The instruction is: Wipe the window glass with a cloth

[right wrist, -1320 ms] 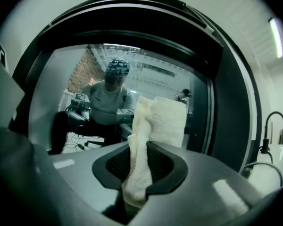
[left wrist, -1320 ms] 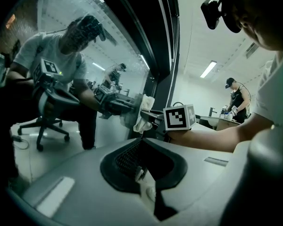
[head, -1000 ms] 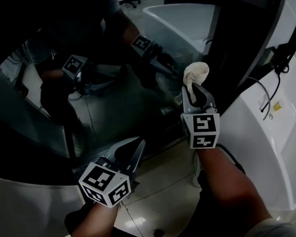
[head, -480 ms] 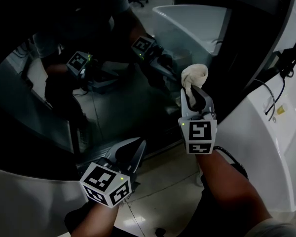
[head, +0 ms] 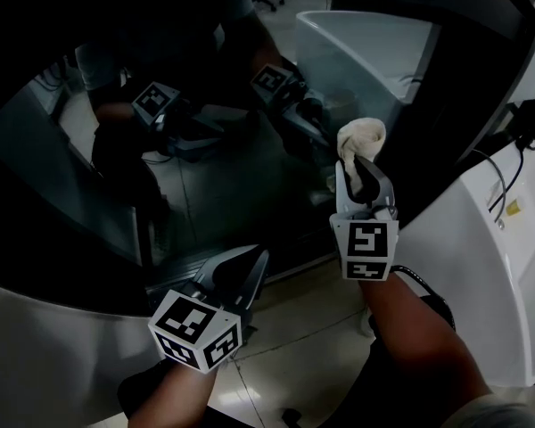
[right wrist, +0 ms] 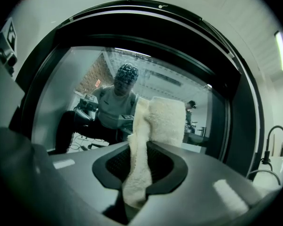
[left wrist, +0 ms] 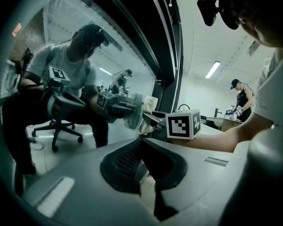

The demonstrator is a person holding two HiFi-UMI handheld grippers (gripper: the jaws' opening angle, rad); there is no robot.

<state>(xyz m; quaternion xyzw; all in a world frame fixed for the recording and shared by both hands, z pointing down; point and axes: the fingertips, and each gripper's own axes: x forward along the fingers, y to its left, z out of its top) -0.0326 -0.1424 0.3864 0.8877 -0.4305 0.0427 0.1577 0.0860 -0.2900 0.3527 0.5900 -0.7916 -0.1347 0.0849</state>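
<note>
Cloth (right wrist: 158, 119) fluffy terry; window glass (head: 214, 194) glossy, smooth, mirror-like

Our left gripper (left wrist: 142, 163) fills the foreground, its jaws closed together with nothing between them. Beyond it our right gripper (left wrist: 150, 118), its marker cube (left wrist: 183, 124) facing us, holds a pale cloth (left wrist: 149, 105) up at the window glass (left wrist: 85, 41); we cannot tell whether the cloth touches it. A person (left wrist: 68, 65) and an office chair (left wrist: 56, 126) show in the glass. Far right stands another person (left wrist: 241, 98).

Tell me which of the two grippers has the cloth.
The right gripper: its jaws are clamped on the cream cloth, which sticks up above them. The left gripper hangs lower and has nothing between its jaws.
</note>
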